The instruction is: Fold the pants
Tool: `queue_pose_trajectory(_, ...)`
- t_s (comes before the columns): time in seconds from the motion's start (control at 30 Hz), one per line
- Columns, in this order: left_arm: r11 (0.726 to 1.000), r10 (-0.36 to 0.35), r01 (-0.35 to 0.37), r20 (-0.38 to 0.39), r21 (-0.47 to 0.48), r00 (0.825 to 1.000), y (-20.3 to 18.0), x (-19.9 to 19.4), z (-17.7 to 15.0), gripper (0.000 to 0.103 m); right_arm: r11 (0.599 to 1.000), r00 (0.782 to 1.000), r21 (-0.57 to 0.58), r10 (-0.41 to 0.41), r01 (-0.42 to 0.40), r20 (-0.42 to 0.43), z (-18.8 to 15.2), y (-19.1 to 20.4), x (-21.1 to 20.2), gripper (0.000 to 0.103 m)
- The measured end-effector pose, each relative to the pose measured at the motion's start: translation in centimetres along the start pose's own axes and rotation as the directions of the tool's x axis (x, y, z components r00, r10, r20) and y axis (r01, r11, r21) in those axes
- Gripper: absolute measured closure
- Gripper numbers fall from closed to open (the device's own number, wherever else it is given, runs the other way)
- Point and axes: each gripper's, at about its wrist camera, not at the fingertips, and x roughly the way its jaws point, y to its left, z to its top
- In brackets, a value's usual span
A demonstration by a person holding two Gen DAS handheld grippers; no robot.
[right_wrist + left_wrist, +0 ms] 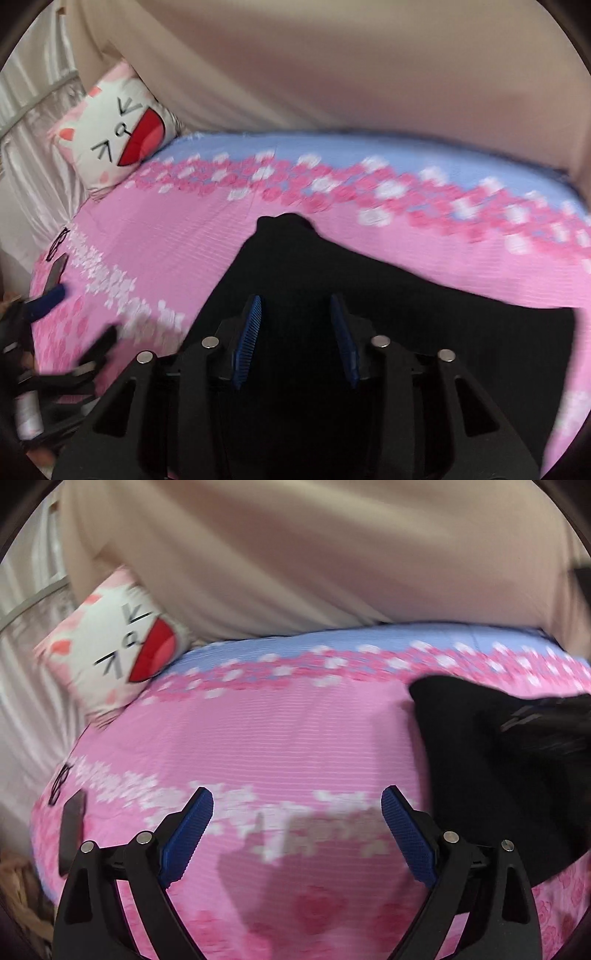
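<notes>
Black pants (pixel 388 295) lie on the pink flowered bedsheet (pixel 177 236). In the left wrist view the pants (pixel 491 760) show at the right. My left gripper (pixel 297 827) is open and empty over bare sheet, left of the pants. My right gripper (pixel 295 332) is open, hovering over the pants with nothing between the blue pads. The left gripper also shows blurred at the lower left of the right wrist view (pixel 66 332).
A white cat-face pillow (pixel 122 642) leans at the head of the bed; it also shows in the right wrist view (pixel 122 133). A beige curtain (pixel 314 561) hangs behind the bed. A dark phone-like object (pixel 72 823) lies near the left edge of the sheet.
</notes>
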Motion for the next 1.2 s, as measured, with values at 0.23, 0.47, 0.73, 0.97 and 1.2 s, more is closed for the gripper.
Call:
queue_pose_trajectory(0.23, 0.999, -0.014, 0.013, -0.022, -0.042, 1.0, 2.1, 0.3, 0.3, 0.012, 0.986, 0.994, -0.127, -0.104, 0.106, 0.029, 0.1, 4.5, 4.1, 0.052)
queue_pose_trajectory(0.47, 0.99, -0.142, 0.143, -0.005, 0.01, 0.99, -1.2, -1.1, 0.5, 0.012, 0.989, 0.974, 0.061, -0.142, 0.133, 0.179, -2.3, -1.0, -6.5, 0.03)
queue_pose_trajectory(0.73, 0.962, -0.25, 0.253, -0.042, 0.107, 0.967, -8.0, -0.7, -0.2, 0.012, 0.935, 0.993, 0.343, -0.11, 0.087, 0.05, -8.2, -14.7, -10.1, 0.014)
queue_pose_trajectory(0.97, 0.961, -0.232, 0.24, -0.077, 0.136, 0.97, -11.0, -0.3, -0.3, 0.012, 0.969, 0.996, 0.244, -0.055, 0.035, 0.075, -8.7, -12.7, -8.7, 0.071)
queue_pose_trajectory(1.2, 0.964, -0.22, 0.226, -0.054, 0.141, 0.974, -11.4, -1.6, 0.0, 0.01, 0.947, 0.966, 0.294, -0.189, 0.132, 0.174, -8.7, -13.5, -16.6, 0.102)
